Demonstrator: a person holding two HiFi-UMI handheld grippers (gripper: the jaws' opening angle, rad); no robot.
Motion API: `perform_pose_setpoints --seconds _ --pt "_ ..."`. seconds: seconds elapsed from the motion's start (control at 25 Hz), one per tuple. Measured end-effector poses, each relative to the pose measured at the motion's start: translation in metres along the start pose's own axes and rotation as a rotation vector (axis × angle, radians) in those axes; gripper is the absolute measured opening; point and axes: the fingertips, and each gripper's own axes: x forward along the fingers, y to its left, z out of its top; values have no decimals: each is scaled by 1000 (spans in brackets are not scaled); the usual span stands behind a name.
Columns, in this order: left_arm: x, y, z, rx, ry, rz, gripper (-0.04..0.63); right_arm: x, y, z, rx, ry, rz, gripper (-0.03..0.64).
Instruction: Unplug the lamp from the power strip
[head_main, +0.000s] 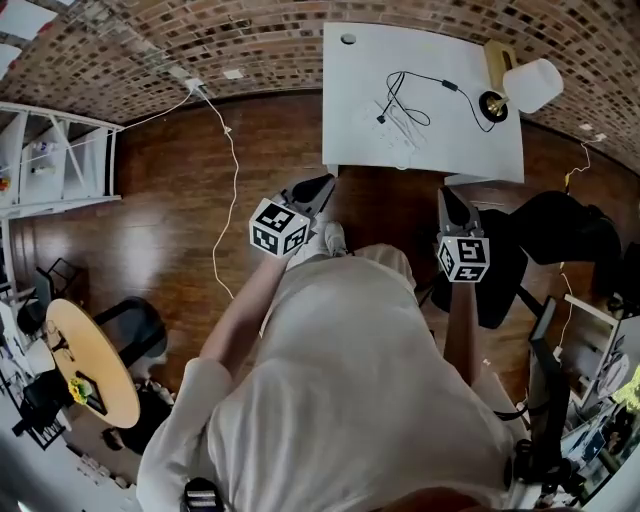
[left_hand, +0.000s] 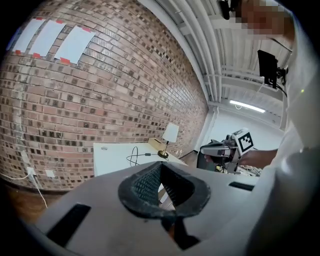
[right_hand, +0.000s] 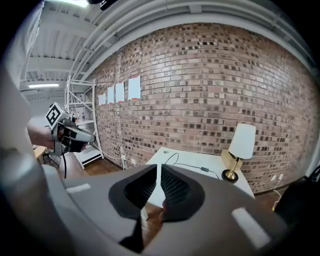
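The lamp (head_main: 528, 86) has a white shade and a brass foot and stands at the right end of a white table (head_main: 350, 100). Its black cord (head_main: 420, 92) loops left to a white power strip (head_main: 397, 128) lying on the tabletop. Both grippers hang in the air short of the table's near edge, well away from the strip. My left gripper (head_main: 325, 183) is shut and holds nothing. My right gripper (head_main: 445, 195) has its jaws almost together, also with nothing in them. The right gripper view shows the lamp (right_hand: 244, 142) and the table (right_hand: 200, 167) ahead.
A brick wall (right_hand: 210, 90) runs behind the table. A white shelf unit (head_main: 60, 160) stands at the left, and a thin white cable (head_main: 233, 170) trails over the wooden floor. A black chair (head_main: 560, 240) is at the right, a round wooden table (head_main: 95, 360) at the lower left.
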Motion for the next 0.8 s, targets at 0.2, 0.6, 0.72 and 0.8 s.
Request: perform_pose_setpoints --seconds 0.2,0.6,0.72,0.8 --pt "16 29 -6 -3 72 6 3 28 9 1 11 40 37 15" --pt "61 52 -5 -37 123 28 3 85 -25 14 4 80 103 15" --pt "80 61 6 32 118 40 3 111 -40 17 -10 110 137 15" --pt "93 69 12 71 131 59 3 127 -50 27 -19 119 171 20"
